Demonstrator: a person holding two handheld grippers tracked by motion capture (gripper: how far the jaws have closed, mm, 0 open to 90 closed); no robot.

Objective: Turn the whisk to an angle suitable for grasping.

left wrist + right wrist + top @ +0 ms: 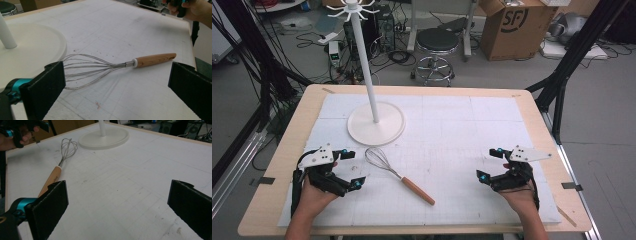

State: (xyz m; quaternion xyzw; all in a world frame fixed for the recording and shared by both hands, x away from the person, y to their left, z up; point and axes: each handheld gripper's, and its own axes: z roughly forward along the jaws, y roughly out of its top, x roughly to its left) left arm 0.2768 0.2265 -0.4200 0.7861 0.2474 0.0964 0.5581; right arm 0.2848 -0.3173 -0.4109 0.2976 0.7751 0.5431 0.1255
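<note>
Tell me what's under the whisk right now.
The whisk lies flat on the white mat covering the wooden table. Through its wires, bare mat shows. Under the wooden handle is hidden, though nothing sticks out there.

Stand (375,122) top cut off above

- The cardboard box (517,25) on the floor beyond the desk carries the dark printed letters "SF" inside a partial ring, on the side that faces the camera.
- The whisk's wooden handle (51,180) bears a small dark mark in the right gripper view, too blurred to read.
</note>
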